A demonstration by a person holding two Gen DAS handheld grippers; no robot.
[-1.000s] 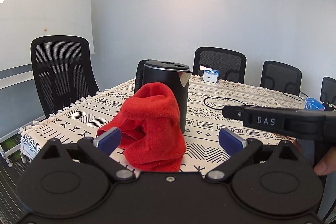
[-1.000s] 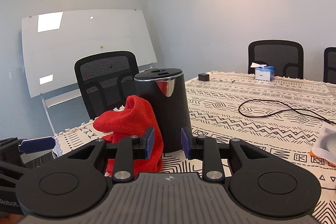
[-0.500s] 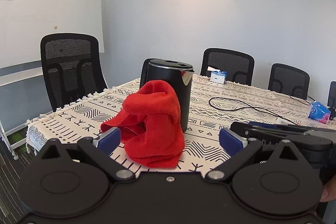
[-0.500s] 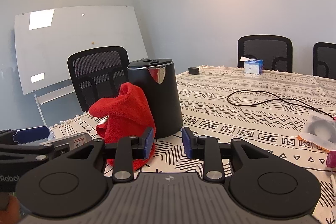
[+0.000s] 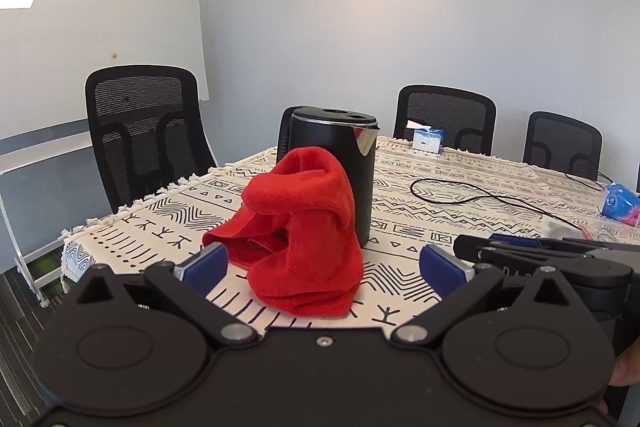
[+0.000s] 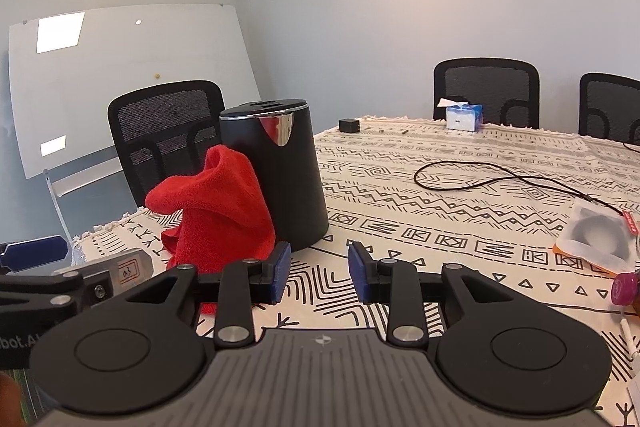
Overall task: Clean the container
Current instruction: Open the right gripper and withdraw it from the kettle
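Observation:
A black electric kettle with its lid on stands on the patterned tablecloth; it also shows in the right wrist view. A crumpled red cloth lies bunched against its near side, also seen from the right. My left gripper is wide open and empty, just short of the cloth. My right gripper is empty with its jaws a small gap apart, close to the kettle's base. The right gripper shows at the right edge of the left wrist view.
A black cable loops over the tablecloth. A tissue box and a small black block sit at the far edge. A plastic bag lies to the right. Black office chairs ring the table.
Both grippers have drawn back and lowered slightly, so the kettle and cloth sit a little farther off. The right gripper has dropped lower in the left wrist view. Neither gripper's opening changed.

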